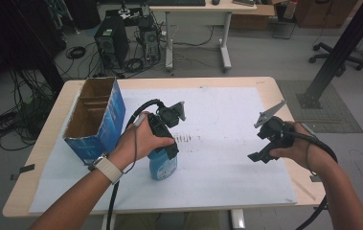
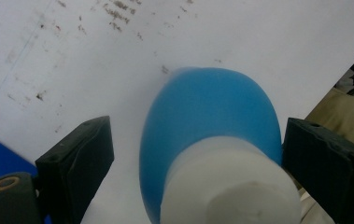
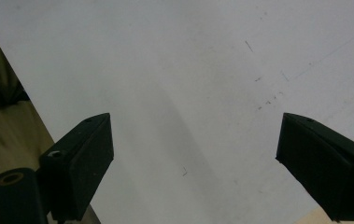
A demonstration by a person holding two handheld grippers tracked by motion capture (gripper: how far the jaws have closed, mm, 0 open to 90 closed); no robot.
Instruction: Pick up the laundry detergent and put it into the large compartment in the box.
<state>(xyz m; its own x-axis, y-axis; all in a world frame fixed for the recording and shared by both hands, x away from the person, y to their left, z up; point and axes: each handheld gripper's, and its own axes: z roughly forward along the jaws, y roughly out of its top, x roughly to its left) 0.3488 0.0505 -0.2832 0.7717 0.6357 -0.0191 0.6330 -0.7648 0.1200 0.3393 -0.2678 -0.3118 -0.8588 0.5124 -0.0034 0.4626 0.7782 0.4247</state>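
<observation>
A blue bottle (image 1: 164, 166) with a white cap stands upright on the white sheet (image 1: 227, 143), left of the middle. My left gripper (image 1: 168, 152) comes down over its top, held by the person's left hand. In the left gripper view the bottle (image 2: 207, 116) sits between the two black jaws. The right-hand jaw is at the bottle's side and the left-hand one stands clear of it, so my left gripper (image 2: 195, 154) is open. My right gripper (image 1: 257, 156) hovers over the sheet at the right, open (image 3: 195, 154) with nothing between its jaws.
An open-topped blue cardboard box (image 1: 95, 117) stands at the table's left, close to the bottle. Dark smudges (image 1: 184, 139) mark the sheet's middle. The wooden table edge (image 1: 284, 96) borders the sheet. Beyond lie computer towers, cables and a desk.
</observation>
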